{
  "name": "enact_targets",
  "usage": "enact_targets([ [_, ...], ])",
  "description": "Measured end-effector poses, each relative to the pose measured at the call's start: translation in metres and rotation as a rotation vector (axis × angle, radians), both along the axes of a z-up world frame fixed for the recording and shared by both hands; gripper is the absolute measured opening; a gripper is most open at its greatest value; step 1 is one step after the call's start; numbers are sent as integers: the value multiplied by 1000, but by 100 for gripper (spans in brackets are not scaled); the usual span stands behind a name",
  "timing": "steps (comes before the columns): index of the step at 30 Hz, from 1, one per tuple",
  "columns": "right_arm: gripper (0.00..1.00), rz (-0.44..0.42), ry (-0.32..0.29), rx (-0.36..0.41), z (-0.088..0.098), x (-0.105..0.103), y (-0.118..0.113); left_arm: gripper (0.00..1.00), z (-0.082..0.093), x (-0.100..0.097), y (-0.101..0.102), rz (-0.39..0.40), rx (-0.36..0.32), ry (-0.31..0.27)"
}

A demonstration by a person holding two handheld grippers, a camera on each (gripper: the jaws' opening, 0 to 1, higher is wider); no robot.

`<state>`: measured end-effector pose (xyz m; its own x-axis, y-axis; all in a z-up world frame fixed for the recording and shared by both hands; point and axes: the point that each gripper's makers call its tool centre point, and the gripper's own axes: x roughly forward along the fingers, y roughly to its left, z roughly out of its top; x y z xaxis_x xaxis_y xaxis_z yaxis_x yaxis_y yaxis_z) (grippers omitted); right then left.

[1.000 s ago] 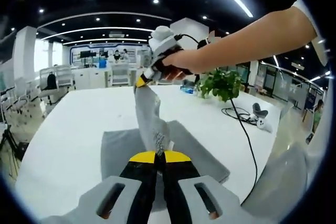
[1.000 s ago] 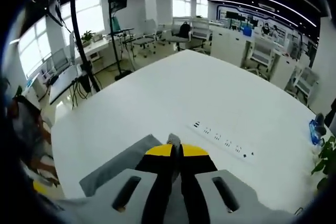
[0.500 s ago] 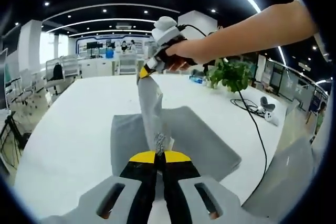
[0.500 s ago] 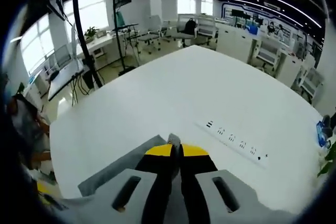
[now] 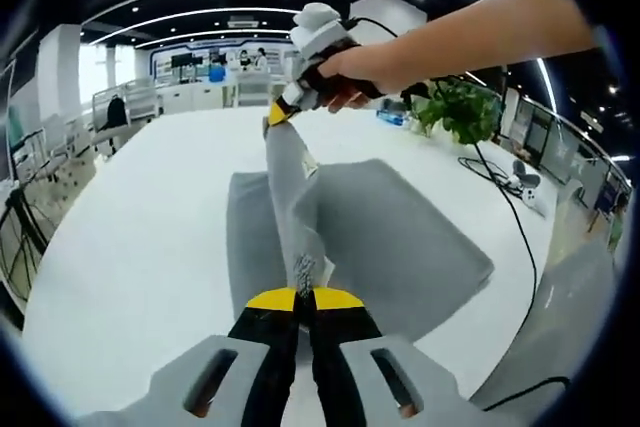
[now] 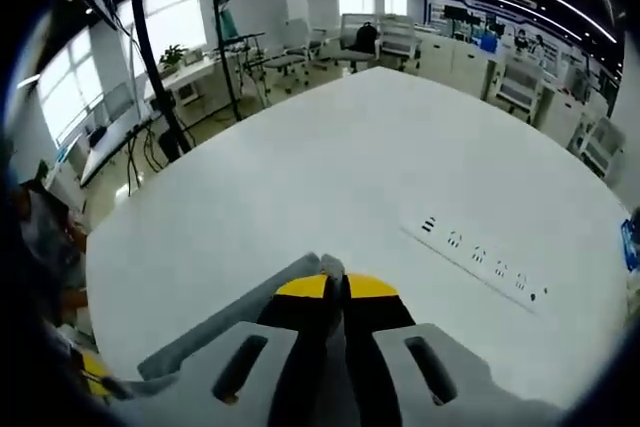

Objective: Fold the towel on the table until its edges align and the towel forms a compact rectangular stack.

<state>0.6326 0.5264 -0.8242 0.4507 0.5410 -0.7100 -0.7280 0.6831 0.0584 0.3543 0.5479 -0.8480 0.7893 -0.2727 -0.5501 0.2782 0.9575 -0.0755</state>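
The left gripper (image 5: 304, 296) has its jaws pressed together on a corner of the grey towel (image 5: 400, 237). The right gripper (image 5: 283, 107), seen in the left gripper view in a person's hand (image 5: 352, 69), is clamped on another corner, and the edge between them runs taut and raised above the white tabletop (image 5: 130, 247). The rest of the towel lies flat toward the tabletop's right edge. In the right gripper view the right gripper's jaws pinch grey cloth, with a power strip (image 6: 480, 259) lying apart on the tabletop. A plant (image 5: 462, 109) stands at the far right edge.
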Motion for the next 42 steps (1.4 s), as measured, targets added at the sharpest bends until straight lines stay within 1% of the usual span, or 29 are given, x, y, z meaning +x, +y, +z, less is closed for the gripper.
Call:
enact_targets([
  [3, 3, 7, 9, 5, -6, 0, 6, 3, -10, -2, 6, 24, -7, 27],
  [6, 3, 18, 19, 22, -14, 5, 14, 3, -17, -3, 9, 26, 0, 42],
  [7, 3, 22, 18, 20, -11, 3, 14, 3, -20, -4, 10, 24, 8, 50],
  [9, 4, 32, 23, 12, -18, 4, 16, 3, -23, -4, 11, 24, 12, 57],
  [12, 5, 39, 18, 11, -20, 1, 18, 3, -29, -6, 12, 26, 19, 69],
  [13, 6, 38, 19, 15, -25, 5, 19, 3, -30, -6, 13, 25, 23, 69],
  [16, 11, 27, 14, 32, -24, 4, 20, 3, -33, -6, 14, 18, 34, 84],
  [17, 12, 21, -1, 44, -22, 7, 20, 4, -35, -7, 15, 17, 42, 90],
  [18, 13, 17, -3, 50, -21, 8, 20, 4, -41, -8, 18, 17, 58, 98],
  [20, 15, 10, 14, 70, -20, 7, 20, 4, -43, -8, 19, 17, 52, 102],
  [22, 15, 11, 19, 68, -20, 4, 17, 4, -46, -9, 21, 12, 62, 110],
  [26, 15, 14, 23, 65, -22, 10, 12, 5, -47, -9, 22, -10, 91, 111],
  [29, 15, 10, 26, 65, -23, 11, 6, 5, -52, -11, 26, 8, 71, 124],
  [32, 15, 1, 26, 63, -22, 5, -8, 6, -56, -13, 29, 14, 78, 134],
  [38, 16, -9, 33, 55, -24, 5, -19, 9, -57, -18, 38, 30, 90, 151],
  [42, 16, -22, 28, 51, -22, 4, -33, 11, -56, -21, 40, 35, 95, 155],
])
